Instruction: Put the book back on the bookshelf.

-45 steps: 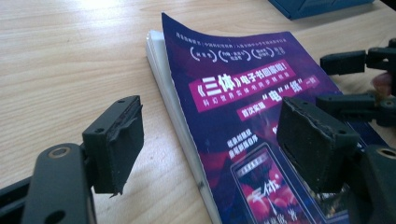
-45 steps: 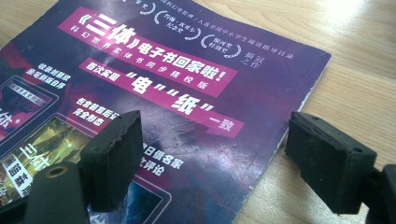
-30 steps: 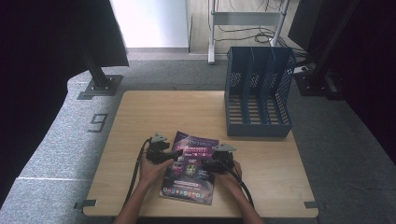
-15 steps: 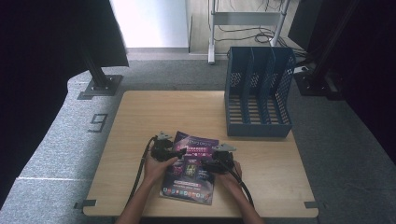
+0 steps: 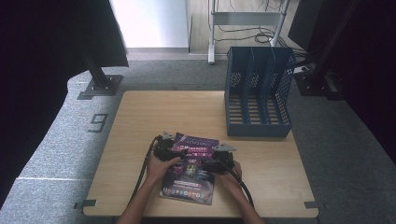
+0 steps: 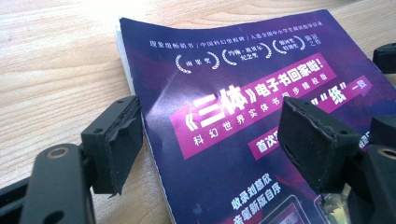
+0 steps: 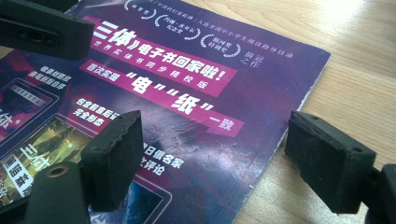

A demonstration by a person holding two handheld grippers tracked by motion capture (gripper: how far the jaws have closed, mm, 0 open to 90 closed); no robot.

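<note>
A purple magazine (image 5: 190,173) with white and pink print lies flat near the table's front edge. My left gripper (image 5: 176,150) is open at the magazine's upper left; in the left gripper view its jaws (image 6: 210,128) straddle the magazine's (image 6: 233,74) left edge, one pad over bare wood and one over the cover. My right gripper (image 5: 210,163) is open at the upper right; in the right gripper view its jaws (image 7: 219,151) straddle the magazine's (image 7: 196,93) right edge. Neither gripper holds anything. A jaw of the left gripper (image 7: 42,28) shows at the top left of the right gripper view.
A blue file rack (image 5: 258,95) with three slots stands upright at the table's back right. The wooden table (image 5: 154,116) is bare to the left and behind the magazine. Cables (image 5: 142,172) trail from both grippers toward the front edge.
My left gripper has shifted a little to the right, onto the magazine's left edge. The right gripper and the magazine have barely moved.
</note>
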